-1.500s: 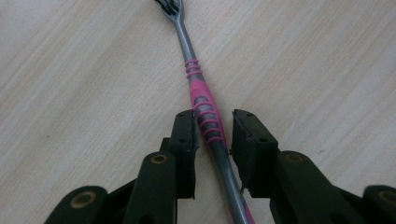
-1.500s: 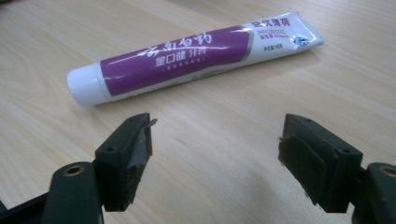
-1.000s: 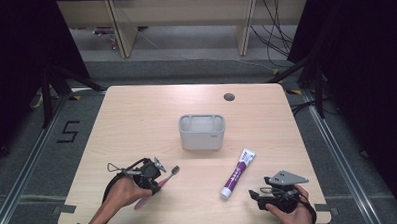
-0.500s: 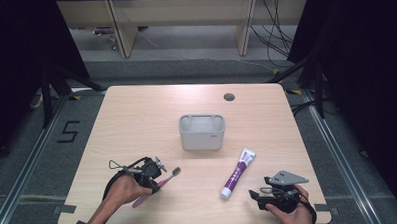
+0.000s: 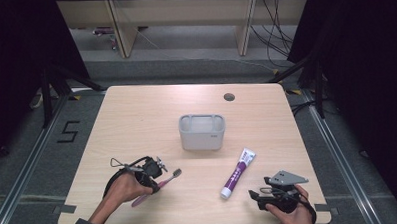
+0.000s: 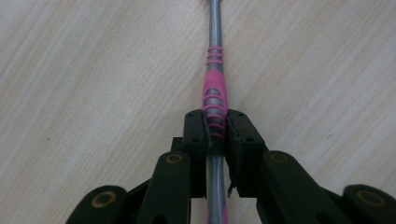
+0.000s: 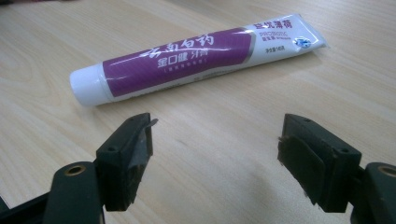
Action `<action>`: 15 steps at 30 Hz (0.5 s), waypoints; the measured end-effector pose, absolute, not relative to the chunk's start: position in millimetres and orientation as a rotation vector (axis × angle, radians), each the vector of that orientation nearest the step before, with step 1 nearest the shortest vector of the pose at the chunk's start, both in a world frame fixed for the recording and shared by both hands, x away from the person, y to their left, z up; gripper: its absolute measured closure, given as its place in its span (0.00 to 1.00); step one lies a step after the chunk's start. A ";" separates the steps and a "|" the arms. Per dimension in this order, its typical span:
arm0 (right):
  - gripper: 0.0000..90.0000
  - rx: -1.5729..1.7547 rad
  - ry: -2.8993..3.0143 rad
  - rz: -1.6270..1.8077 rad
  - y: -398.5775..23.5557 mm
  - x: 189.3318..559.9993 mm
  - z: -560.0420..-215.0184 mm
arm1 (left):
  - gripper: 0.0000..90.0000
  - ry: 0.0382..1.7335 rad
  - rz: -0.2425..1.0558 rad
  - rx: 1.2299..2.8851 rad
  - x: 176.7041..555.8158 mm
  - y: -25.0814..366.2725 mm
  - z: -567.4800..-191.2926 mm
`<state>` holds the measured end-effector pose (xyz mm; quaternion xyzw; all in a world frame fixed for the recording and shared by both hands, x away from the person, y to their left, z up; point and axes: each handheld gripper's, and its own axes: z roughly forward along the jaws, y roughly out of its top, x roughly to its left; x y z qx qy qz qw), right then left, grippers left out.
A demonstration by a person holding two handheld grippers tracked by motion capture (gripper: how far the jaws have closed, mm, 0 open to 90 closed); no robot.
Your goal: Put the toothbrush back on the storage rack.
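A pink and grey toothbrush (image 5: 165,180) (image 6: 215,88) lies on the wooden table (image 5: 136,119) at the front left. My left gripper (image 5: 153,176) (image 6: 216,128) is shut on its handle, both pads pressing the ribbed pink grip. A white and purple toothpaste tube (image 5: 238,172) (image 7: 187,56) lies flat at the front right, cap end toward the front edge. My right gripper (image 5: 257,197) (image 7: 215,140) rests near the table's front right corner, open, with bare table between its jaws; the tube is a little beyond its fingertips.
A grey rectangular holder (image 5: 201,132) stands in the middle of the table. A round cable hole (image 5: 229,97) sits near the far edge. Shelving legs and cables stand on the floor behind the table.
The left hand and the toothbrush have barely shifted. The right gripper has stayed put.
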<state>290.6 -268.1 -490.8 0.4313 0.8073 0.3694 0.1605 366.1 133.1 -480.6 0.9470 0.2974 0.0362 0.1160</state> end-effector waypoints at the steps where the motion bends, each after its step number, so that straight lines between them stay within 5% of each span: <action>1: 0.29 1.235 2.307 1.062 -267.9 290.7 -491.0 | 0.87 0.868 0.101 2.775 366.3 132.9 -480.5; 15: 0.29 1.296 2.313 1.063 -267.0 288.7 -489.9 | 0.88 0.819 0.159 2.671 364.0 139.3 -462.6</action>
